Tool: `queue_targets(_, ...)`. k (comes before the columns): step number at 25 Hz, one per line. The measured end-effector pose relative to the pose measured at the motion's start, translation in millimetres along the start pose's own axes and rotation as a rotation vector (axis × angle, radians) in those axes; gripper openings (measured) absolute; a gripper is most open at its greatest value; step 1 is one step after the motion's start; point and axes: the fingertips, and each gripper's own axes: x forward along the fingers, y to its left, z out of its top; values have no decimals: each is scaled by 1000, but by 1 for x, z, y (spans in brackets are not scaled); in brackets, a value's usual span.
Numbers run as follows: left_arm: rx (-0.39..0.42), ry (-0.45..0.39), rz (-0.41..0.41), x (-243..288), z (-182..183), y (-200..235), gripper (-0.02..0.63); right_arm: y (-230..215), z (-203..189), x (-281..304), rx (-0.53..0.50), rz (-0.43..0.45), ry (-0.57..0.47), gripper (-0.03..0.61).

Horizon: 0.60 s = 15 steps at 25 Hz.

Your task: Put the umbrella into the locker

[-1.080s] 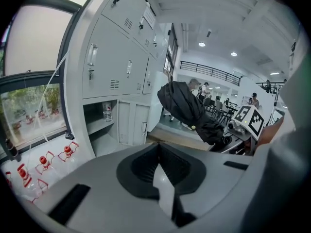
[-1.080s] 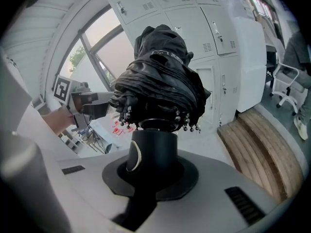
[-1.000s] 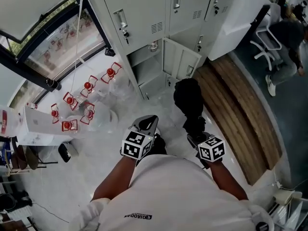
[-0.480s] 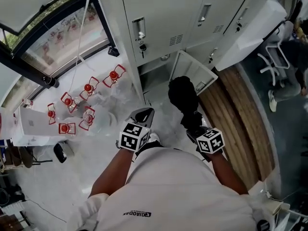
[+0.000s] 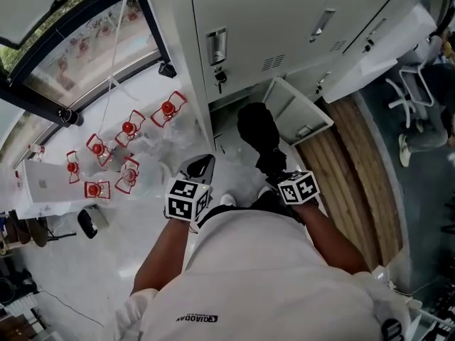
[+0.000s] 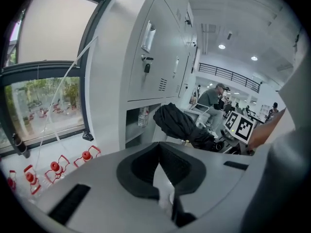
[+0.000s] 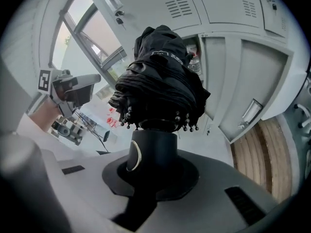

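Observation:
A folded black umbrella [image 5: 257, 130] stands up from my right gripper [image 5: 274, 170], which is shut on its black handle [image 7: 150, 149]. In the right gripper view the umbrella [image 7: 163, 81] fills the middle, in front of the open bottom locker compartment [image 7: 194, 47]. That compartment [image 5: 231, 105] has its grey door [image 5: 302, 112] swung out to the right. A water bottle [image 6: 143, 116] stands inside it. My left gripper [image 5: 199, 165] hangs left of the umbrella, shut and holding nothing [image 6: 163, 178]. It points at the lockers.
Several red-capped bottles in wire stands [image 5: 128, 128] sit on the white floor at the left, below a window. A wooden floor strip [image 5: 355, 162] runs at the right, with a white office chair [image 5: 409, 91] beyond. A seated person [image 6: 214, 98] is farther off.
Both grippers have moved forward toward the lockers and a little down. The umbrella's head now sits close to the open bottom compartment and its door.

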Motion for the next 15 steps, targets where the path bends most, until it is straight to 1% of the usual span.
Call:
queue_targets(4,-34,3,46,1,-6,16,15,-28,11,30,24,-20,68,69)
queue_targets(9,-76,-2,132,5,-10,38,15,-53,50,60,36,7,78,69)
queue_targets(15,-144,26,211,14,-17,53,15,-77,78,90,-18,9,147,69)
